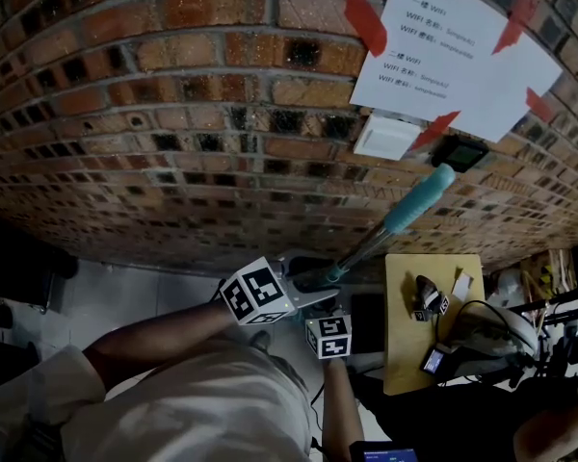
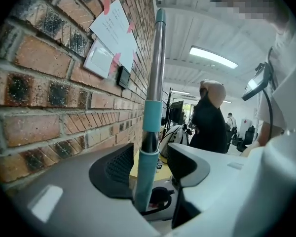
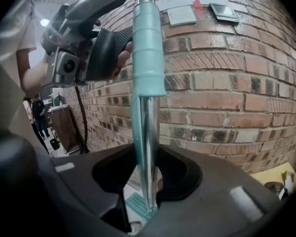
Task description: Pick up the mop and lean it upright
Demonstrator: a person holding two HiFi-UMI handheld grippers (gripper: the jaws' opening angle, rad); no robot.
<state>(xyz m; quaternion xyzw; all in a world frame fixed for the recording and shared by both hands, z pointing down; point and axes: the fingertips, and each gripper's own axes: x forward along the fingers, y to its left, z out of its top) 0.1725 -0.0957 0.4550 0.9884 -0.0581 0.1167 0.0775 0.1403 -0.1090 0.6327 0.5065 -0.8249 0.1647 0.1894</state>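
Teal-and-silver metal mop pole (image 3: 147, 58) upright mid-frame, clamped by right gripper (image 3: 148, 179), loose between parted jaws of left gripper (image 2: 150, 162)

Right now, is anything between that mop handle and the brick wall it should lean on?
Nothing visible. The mop handle stands close beside the brick wall with only air between. The taped paper notice, white wall plate and black panel are fixed to it near the handle's top.

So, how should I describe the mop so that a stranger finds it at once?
Find the brick wall with the white paper sheet taped to it by red strips. Slanting up toward that sheet is the mop: the only long pole by the wall, bare metal with teal sleeves.
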